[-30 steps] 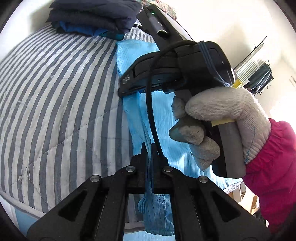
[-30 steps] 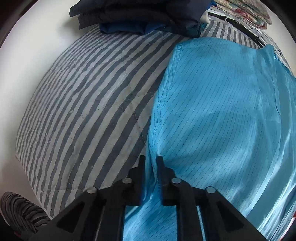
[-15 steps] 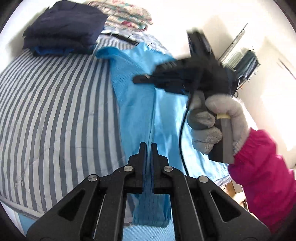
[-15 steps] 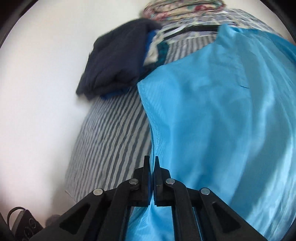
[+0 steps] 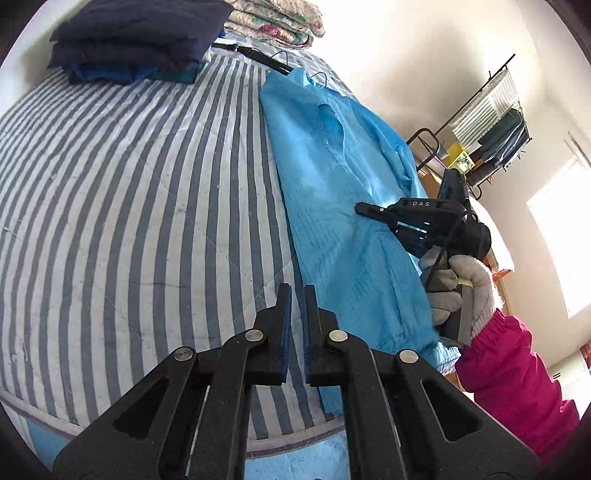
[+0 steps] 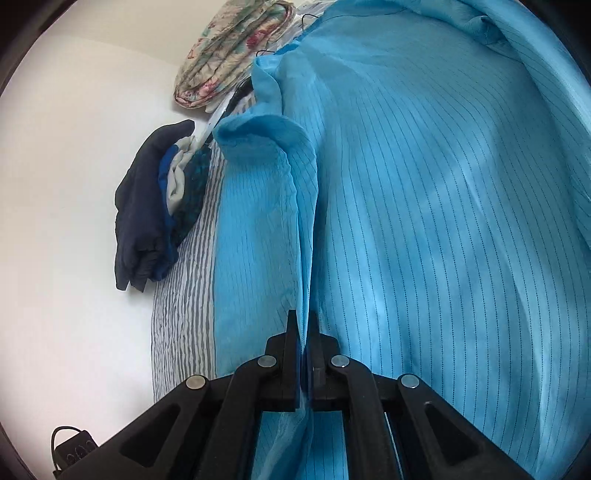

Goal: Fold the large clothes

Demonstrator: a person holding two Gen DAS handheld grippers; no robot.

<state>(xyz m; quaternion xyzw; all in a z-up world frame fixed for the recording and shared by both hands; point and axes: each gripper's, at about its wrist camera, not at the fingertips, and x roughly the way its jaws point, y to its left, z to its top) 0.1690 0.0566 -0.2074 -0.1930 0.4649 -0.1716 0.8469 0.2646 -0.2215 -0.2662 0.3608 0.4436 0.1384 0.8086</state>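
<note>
A large light-blue pinstriped garment (image 5: pixel 332 184) lies lengthwise along the right side of a striped bed (image 5: pixel 129 184). In the left wrist view my left gripper (image 5: pixel 297 295) is shut just left of the garment's edge, and I see no cloth between its pads. A gloved hand (image 5: pixel 461 284) with a pink sleeve holds my right gripper (image 5: pixel 364 209) over the garment's middle. In the right wrist view my right gripper (image 6: pixel 303 321) is shut on a raised fold of the garment (image 6: pixel 443 221), which runs up from its tips.
Folded dark clothes (image 5: pixel 136 33) and a floral quilt (image 5: pixel 280 18) sit at the head of the bed, with a black hanger (image 5: pixel 266 61) beside them. A clothes rack (image 5: pixel 491 122) stands past the bed's right side. A small black device (image 6: pixel 70 450) lies on the floor.
My right gripper swept to the right across the garment and rolled, pulling a fold of cloth with it. The cloth seen between my left jaws earlier now lies beside them.
</note>
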